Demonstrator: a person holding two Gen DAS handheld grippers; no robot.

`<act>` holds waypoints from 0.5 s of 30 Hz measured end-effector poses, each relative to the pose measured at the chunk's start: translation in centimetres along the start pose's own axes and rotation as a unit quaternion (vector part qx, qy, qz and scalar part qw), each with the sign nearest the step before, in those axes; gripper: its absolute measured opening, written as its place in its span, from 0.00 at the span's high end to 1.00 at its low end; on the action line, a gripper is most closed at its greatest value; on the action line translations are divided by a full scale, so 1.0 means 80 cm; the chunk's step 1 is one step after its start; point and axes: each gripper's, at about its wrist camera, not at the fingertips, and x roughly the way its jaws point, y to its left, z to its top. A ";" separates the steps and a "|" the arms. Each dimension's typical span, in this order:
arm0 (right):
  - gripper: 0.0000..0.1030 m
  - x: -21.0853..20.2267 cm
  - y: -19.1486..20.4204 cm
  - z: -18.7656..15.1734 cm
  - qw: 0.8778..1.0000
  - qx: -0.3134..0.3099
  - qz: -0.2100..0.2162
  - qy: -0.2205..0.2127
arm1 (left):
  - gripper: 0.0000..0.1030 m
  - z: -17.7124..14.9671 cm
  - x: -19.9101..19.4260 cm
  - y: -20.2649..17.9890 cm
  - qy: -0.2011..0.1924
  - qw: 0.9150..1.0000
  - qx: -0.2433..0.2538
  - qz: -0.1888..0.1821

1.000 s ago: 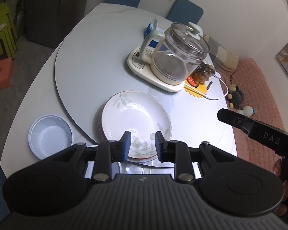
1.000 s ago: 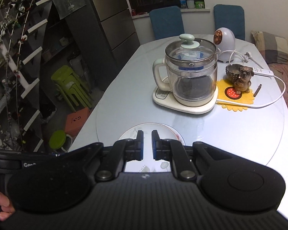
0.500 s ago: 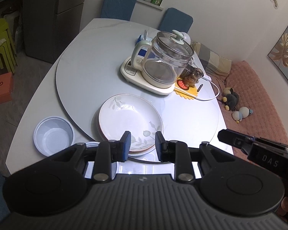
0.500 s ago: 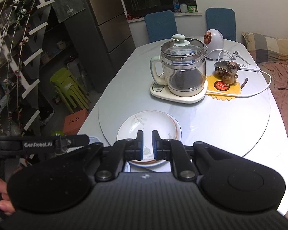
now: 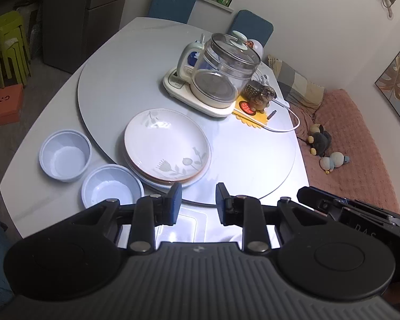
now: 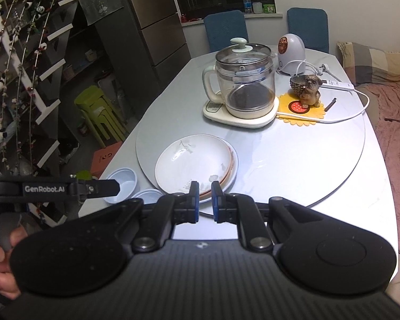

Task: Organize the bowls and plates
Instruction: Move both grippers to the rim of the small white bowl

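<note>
A stack of white plates with a leaf print [image 5: 166,146] sits on the grey turntable [image 5: 120,80]; it also shows in the right wrist view [image 6: 197,160]. Two pale blue bowls stand on the table left of it, one farther [image 5: 65,154] and one nearer [image 5: 112,188]; both show in the right wrist view [image 6: 122,184], [image 6: 149,194]. My left gripper [image 5: 197,200] is open and empty, held above the table's near edge, short of the plates. My right gripper [image 6: 205,193] is empty, its jaws a narrow gap apart, also held back from the plates.
A glass kettle on a cream base [image 5: 221,77] stands at the turntable's far side, with a dog figurine [image 6: 308,90] on a yellow mat, a white cable [image 6: 346,114] and a small white appliance [image 6: 290,53]. Blue chairs stand behind the table; a pink sofa lies to the right.
Both grippers have pulled back and up from the plates, so more of the table shows. The nearer blue bowl has come into view. The jaws kept their widths.
</note>
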 end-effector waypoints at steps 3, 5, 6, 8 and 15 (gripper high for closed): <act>0.87 -0.006 -0.014 -0.004 1.000 0.000 -0.007 0.000 | 0.55 -0.010 0.005 -0.011 0.006 1.000 0.002 0.002; 0.86 -0.009 -0.022 -0.007 1.000 0.000 -0.013 0.001 | 0.52 -0.017 0.010 -0.017 0.010 1.000 0.002 0.001; 0.85 -0.011 -0.027 -0.009 1.000 0.002 -0.018 0.003 | 0.49 -0.019 0.014 -0.019 0.013 1.000 0.003 0.000; 0.61 -0.013 -0.039 -0.012 1.000 0.006 -0.025 0.007 | 0.45 -0.025 0.021 -0.025 0.017 1.000 0.004 0.000; 0.53 -0.016 -0.088 -0.032 0.999 0.031 -0.034 0.026 | 0.39 -0.054 0.057 -0.047 0.046 0.999 0.002 0.000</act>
